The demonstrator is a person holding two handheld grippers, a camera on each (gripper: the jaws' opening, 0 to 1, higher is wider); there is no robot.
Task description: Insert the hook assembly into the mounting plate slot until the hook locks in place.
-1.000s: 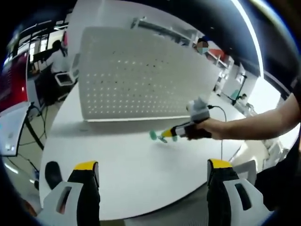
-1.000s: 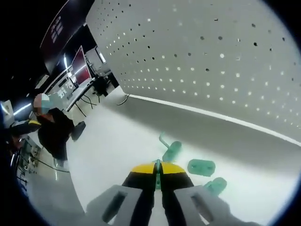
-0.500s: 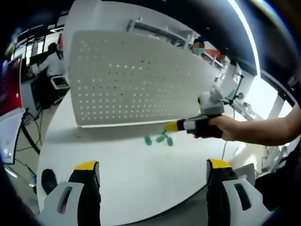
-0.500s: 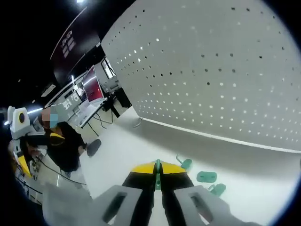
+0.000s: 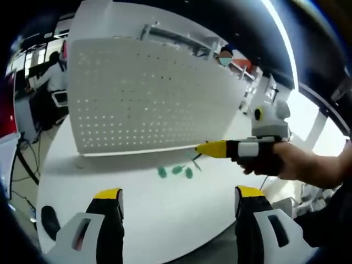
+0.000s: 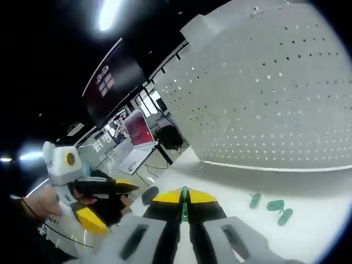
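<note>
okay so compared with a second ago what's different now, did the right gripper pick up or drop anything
The right gripper has risen from the table, where its tips were down by the green hooks, toward the white pegboard. It stays shut on a thin green piece, so nothing was dropped. The three hooks lie in place on the table. The left gripper stays open, holding nothing.

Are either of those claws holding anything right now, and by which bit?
The right claw is shut on a thin green hook piece, pinched low, its tip poking above. The left claw is open, holding nothing.
</note>
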